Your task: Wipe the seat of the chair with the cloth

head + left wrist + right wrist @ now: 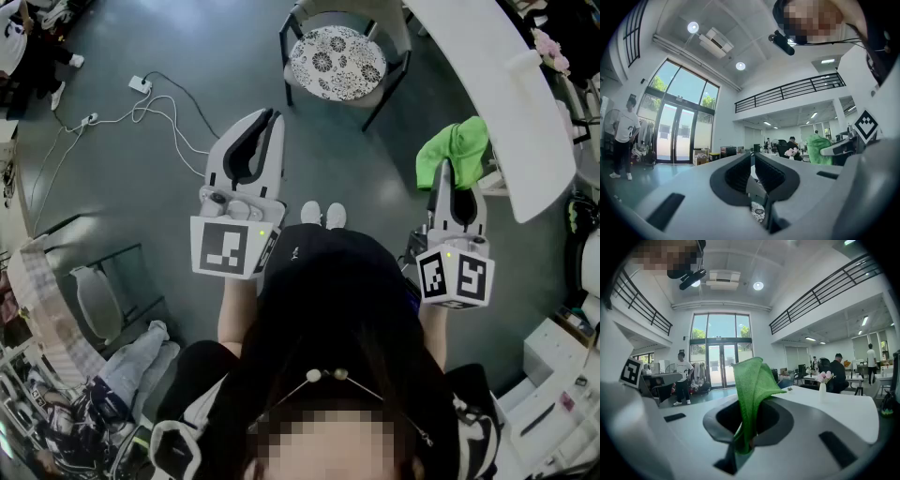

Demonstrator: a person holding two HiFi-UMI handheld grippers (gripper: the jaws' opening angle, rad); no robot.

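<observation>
I see right gripper [745, 434] jaws pinching green cloth [752, 380], held in air, left gripper [753, 161] jaws pressed together, empty, only head view shows whole chair [394, 37] on floor [122, 197], well apart from both, left gripper view just a sliver of seat [758, 212]

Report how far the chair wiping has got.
Done: the green cloth is picked up and clamped in the right gripper. In hand: both grippers are raised side by side, and the left gripper is shut and empty. Left to do: all the wiping. The patterned chair seat stands ahead, well apart from the cloth, so nothing has touched it yet.
</observation>
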